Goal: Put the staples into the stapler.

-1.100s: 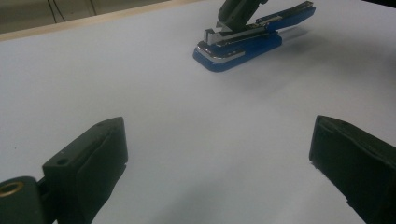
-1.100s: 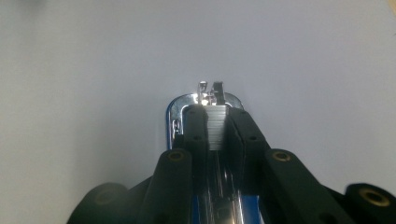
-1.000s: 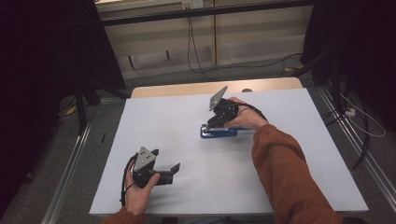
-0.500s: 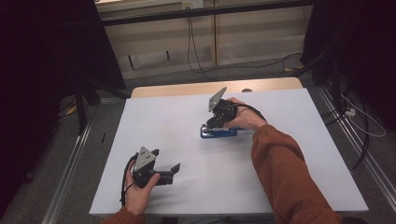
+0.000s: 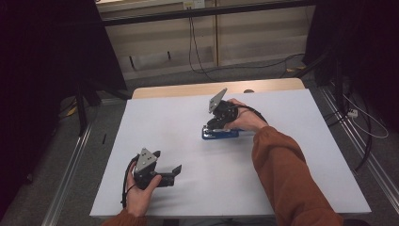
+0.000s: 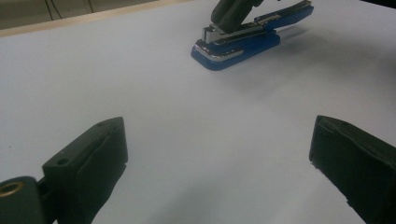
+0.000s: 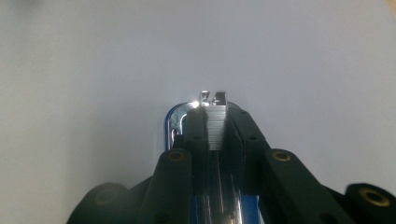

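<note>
a blue stapler [image 5: 220,133] sits on the white table [image 5: 291,155], a bit past the middle and toward the far side. the right gripper [image 5: 219,117] is on top of it. in the right gripper view, its two black jaws squeeze the shiny metal top part [image 7: 215,122] of the stapler from both sides, so this claw is narrow and holds the stapler. in the left gripper view the stapler [image 6: 243,44] has its metal top lifted a little above its blue base.

the left gripper [image 5: 165,162] is near the front edge of the table, well apart from the stapler. it points across the table toward the stapler. its jaws stand wide, with bare white table between them and nothing held.
</note>
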